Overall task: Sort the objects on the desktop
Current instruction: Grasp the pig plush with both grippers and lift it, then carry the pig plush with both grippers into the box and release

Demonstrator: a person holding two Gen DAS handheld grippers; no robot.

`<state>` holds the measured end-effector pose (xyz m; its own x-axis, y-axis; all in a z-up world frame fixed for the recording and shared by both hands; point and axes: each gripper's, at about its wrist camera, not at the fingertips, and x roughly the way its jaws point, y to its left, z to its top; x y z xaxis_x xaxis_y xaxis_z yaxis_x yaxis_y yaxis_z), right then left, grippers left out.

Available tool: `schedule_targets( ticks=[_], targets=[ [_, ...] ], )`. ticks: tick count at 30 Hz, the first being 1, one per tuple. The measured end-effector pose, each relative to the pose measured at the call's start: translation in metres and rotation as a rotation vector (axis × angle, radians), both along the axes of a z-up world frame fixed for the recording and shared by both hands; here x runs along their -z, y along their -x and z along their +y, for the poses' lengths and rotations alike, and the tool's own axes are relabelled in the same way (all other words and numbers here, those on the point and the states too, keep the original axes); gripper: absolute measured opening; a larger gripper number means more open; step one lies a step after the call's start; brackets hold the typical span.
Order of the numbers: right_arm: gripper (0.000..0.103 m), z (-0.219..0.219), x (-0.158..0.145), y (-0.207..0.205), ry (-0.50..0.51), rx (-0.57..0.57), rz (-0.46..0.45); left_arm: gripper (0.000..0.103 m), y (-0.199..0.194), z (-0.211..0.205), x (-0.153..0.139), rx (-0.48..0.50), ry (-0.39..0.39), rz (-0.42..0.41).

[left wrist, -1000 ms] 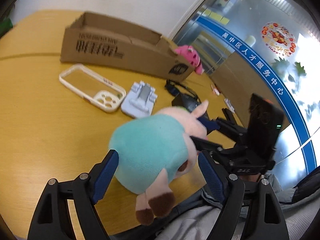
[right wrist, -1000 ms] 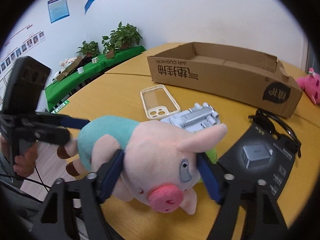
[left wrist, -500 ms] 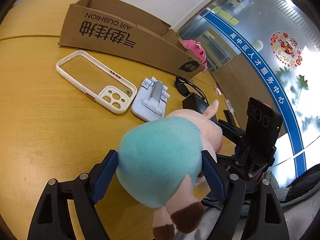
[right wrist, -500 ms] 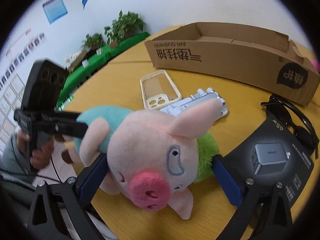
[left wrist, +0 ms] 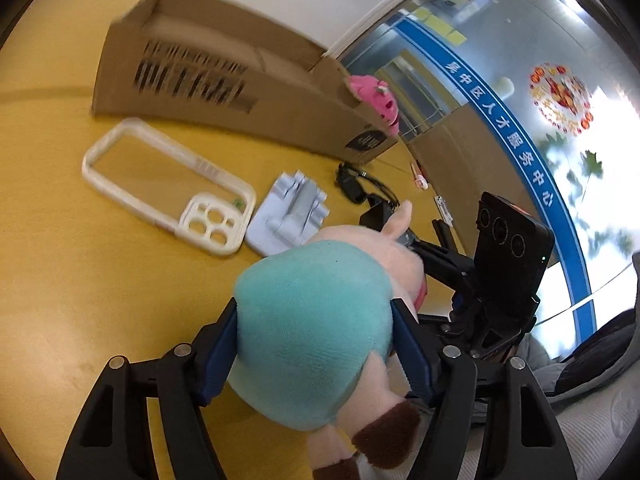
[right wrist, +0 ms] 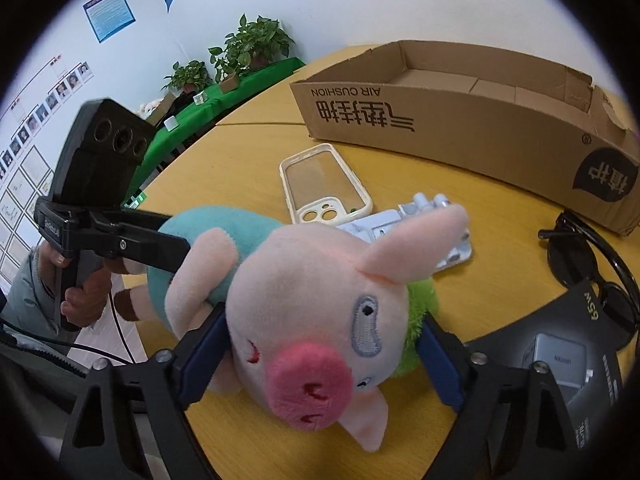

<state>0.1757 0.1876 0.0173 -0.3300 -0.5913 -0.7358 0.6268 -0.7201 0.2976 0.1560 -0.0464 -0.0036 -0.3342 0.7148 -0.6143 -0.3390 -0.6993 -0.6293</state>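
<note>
Cardboard box (right wrist: pixel 460 128): "AIR CUSHION" printed upside down on side wall, big Chinese chars under it, also inverted; black speech-bubble logo w/ two chars at its right end. Black charger box (right wrist: pixel 568 356): "65W" on top edge, small print too fine to read. Blue stripe on glass wall (left wrist: pixel 516 136): white Chinese chars, 人才服务中心

Your work surface is a round yellow wooden table (left wrist: pixel 60 260). Beyond it on one side you have a white wall with a blue poster (right wrist: pixel 109 13) and rows of small portrait photos (right wrist: pixel 44 104). Leafy potted plants (right wrist: pixel 256 46) stand on a side table under a green cloth (right wrist: pixel 224 96). On the other side, a glass wall (left wrist: pixel 460 60) carries a blue band of white characters (left wrist: pixel 516 152) and a round red decoration (left wrist: pixel 560 98).
</note>
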Motion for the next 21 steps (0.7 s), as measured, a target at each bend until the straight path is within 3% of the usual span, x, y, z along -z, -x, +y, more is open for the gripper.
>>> schedule_targets(
  ticks=[5, 12, 18, 21],
  targets=[
    [0.084, 0.001, -0.034, 0.01, 0.092, 0.032, 0.074, 0.075, 0.015, -0.008, -0.049, -0.008, -0.009, 0.12],
    [0.084, 0.002, -0.092, 0.047, 0.122, 0.082, 0.232, 0.075, 0.068, -0.012, -0.114, 0.0, 0.018, 0.332],
    [0.084, -0.011, -0.176, 0.099, 0.095, 0.115, 0.457, 0.075, 0.128, -0.022, -0.196, -0.01, 0.023, 0.544],
    [0.084, -0.012, -0.213, 0.124, 0.106, 0.131, 0.533, 0.075, 0.156, -0.023, -0.235, -0.006, 0.022, 0.611]
  ],
)
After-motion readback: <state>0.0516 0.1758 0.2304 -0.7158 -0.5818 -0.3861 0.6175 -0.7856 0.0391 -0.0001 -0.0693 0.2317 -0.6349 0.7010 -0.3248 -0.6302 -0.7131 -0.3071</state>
